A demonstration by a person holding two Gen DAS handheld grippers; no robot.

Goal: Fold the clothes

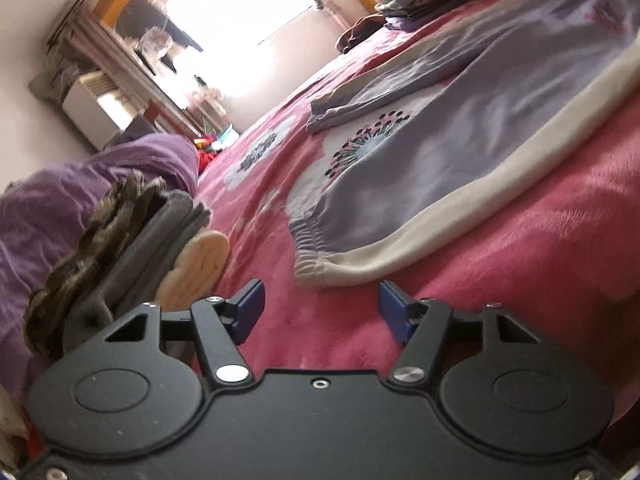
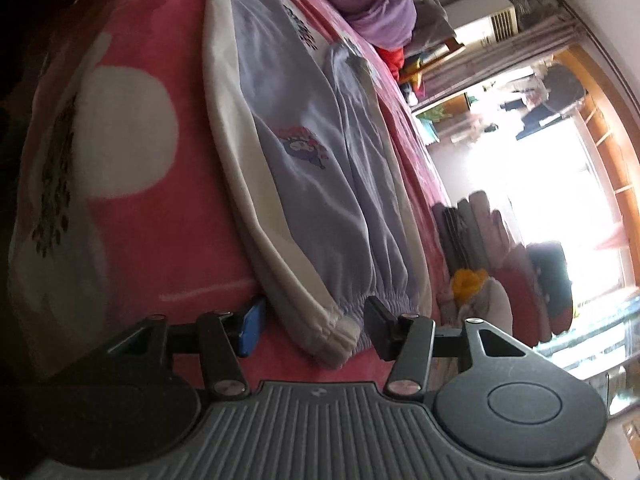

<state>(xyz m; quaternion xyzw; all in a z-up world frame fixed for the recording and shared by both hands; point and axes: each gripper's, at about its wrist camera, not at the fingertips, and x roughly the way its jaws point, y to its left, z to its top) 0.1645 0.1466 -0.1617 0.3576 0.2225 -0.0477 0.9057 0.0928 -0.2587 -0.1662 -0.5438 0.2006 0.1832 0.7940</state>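
While both tools gape empty, left tool (image 1: 320,306), right tool (image 2: 316,322), trousers' (image 1: 420,168) cuffs near.

Home bedroom: pink bedspread (image 1: 520,280), curtained window (image 1: 240,8)

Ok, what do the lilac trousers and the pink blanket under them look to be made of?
Lilac trousers: apparently a soft knit, maybe velour or fleece. They show a faint sheen, cream side stripes and gathered elastic cuffs. Pink blanket: looks like plush fleece, with a brushed, fuzzy nap and a printed white flower pattern. Neither fibre can be told for sure. Both hand-held grippers, left and right, are open.
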